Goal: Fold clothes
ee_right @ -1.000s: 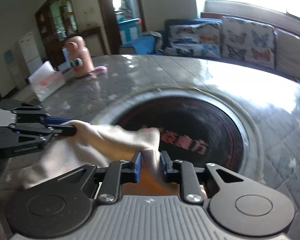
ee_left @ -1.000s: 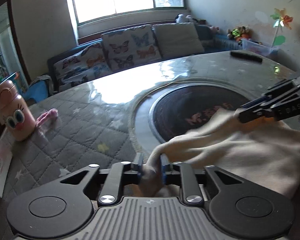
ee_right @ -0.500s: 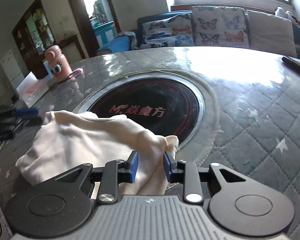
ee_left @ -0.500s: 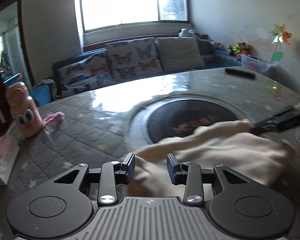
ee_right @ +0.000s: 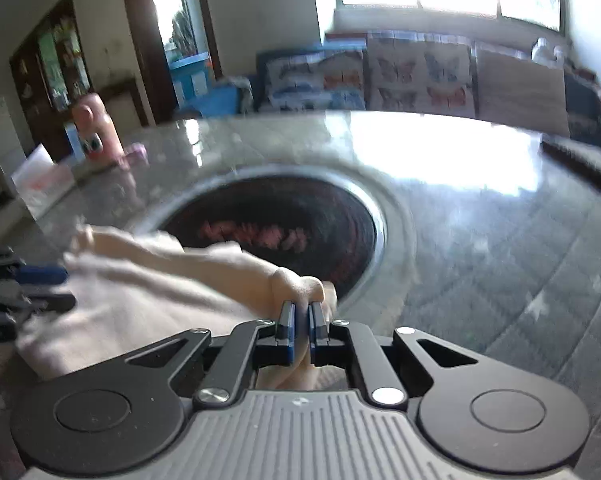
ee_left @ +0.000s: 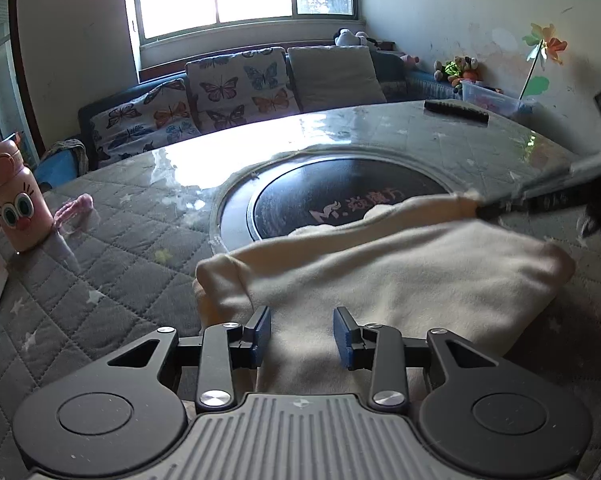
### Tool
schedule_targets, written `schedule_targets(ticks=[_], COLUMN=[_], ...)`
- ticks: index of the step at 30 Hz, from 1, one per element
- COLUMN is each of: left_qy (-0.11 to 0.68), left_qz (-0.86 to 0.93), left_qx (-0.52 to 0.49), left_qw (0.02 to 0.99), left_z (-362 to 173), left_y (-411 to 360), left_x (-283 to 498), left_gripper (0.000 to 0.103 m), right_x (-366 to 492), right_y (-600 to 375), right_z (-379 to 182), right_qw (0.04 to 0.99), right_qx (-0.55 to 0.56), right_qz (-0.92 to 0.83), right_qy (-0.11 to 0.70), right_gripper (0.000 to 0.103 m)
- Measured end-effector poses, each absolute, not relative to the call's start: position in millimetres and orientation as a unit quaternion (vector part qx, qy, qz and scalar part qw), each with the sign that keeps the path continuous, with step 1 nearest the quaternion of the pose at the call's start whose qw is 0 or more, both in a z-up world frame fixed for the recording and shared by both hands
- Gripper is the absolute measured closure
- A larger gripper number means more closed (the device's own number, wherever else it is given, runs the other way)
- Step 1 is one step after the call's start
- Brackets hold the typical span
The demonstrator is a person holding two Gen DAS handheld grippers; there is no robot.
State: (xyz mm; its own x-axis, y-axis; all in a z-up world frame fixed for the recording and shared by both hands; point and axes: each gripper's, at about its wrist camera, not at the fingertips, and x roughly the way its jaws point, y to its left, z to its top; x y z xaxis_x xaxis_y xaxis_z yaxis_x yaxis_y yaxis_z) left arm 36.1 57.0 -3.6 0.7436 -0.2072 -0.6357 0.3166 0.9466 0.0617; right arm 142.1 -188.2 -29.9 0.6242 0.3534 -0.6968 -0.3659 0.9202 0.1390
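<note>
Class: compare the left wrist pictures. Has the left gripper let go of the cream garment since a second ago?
Yes. The left gripper earlier pinched the cream garment; now its fingers stand apart over the cloth, which lies beside the round black plate.

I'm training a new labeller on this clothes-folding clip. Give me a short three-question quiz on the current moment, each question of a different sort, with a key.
1. True or false: the left gripper has its pads clamped on the cream garment.
2. Multiple choice: What does the right gripper have between its pads? A) a fold of the garment B) the pink bottle C) nothing
3. Fill in: the far edge of the garment lies over the dark round ____ set in the table.

Key:
1. False: its pads stand apart, with the cloth lying between them unpinched.
2. A; its jaws are closing on the fold.
3. Hotplate.
</note>
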Motion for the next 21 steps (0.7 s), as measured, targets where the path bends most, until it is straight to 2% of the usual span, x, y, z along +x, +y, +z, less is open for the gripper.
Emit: schedule_targets(ticks=[1, 6, 11, 21], left_qy=[0.326, 0.320, 0.335, 0.358], left_qz=[-0.142, -0.144, -0.156, -0.157], left_qx=[0.082, 0.081, 0.069, 0.062], left_qw=[0.931, 0.933, 0.927, 0.918], left_z=[-0.7, 9.2, 5.3, -10.1], left_y=[57.5, 54.8, 45.2, 34.0], left_x=[36.4, 51.5, 76.1, 110.9], left_gripper=[0.066, 0.067, 0.077, 0.078], right_x=[142.1, 139.4, 148.6, 180.6], right_y=[-188.7, -181.7, -152.2, -107.1], right_z=[-29.6, -10.3, -6.3, -25.8], right_qw=[0.903, 0.912, 0.898, 0.878], right_qx=[-0.007, -0.006, -0.012, -0.031], right_qz=[0.194, 0.206, 0.259, 0.284], right_qy=[0.383, 0.354, 0.356, 0.383], right_gripper=[0.088, 0.087, 0.087, 0.087])
